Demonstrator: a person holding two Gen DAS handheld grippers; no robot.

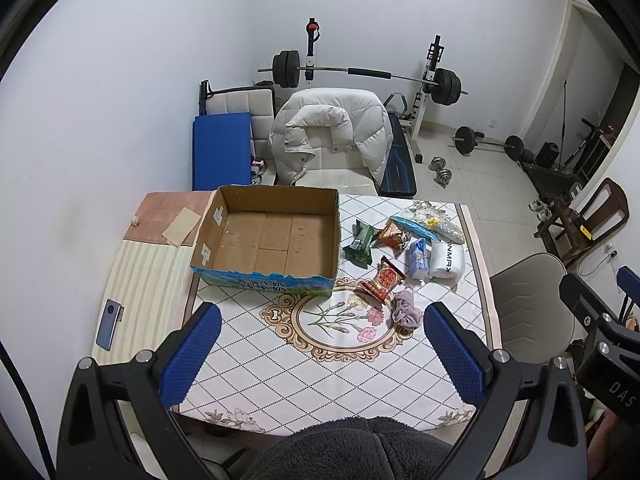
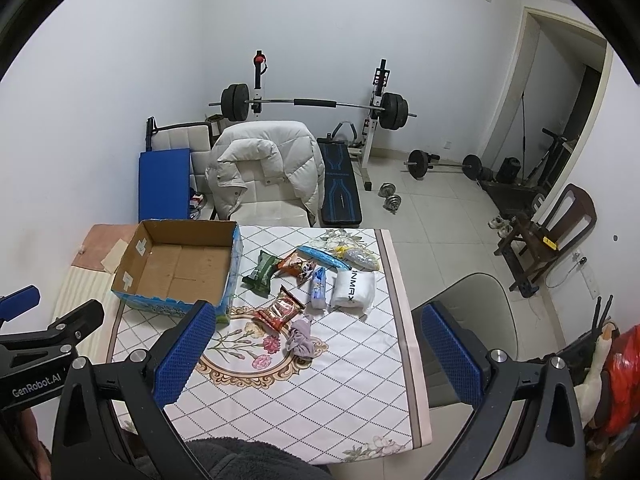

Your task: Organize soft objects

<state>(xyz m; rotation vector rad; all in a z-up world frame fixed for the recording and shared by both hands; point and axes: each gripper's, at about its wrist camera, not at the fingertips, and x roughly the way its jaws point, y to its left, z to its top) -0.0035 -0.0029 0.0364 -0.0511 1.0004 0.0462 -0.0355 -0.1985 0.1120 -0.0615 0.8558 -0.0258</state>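
Observation:
An empty cardboard box stands on the table's left half; it also shows in the right wrist view. To its right lie soft items: a green packet, an orange snack bag, a red packet, a blue-white tissue pack, a white roll pack and a crumpled purple cloth. My left gripper is open and empty above the near table edge. My right gripper is open and empty, to the right of the left one.
A phone lies at the table's left edge. A chair with a white jacket stands behind the table, a grey chair to its right. A barbell rack and weights are behind.

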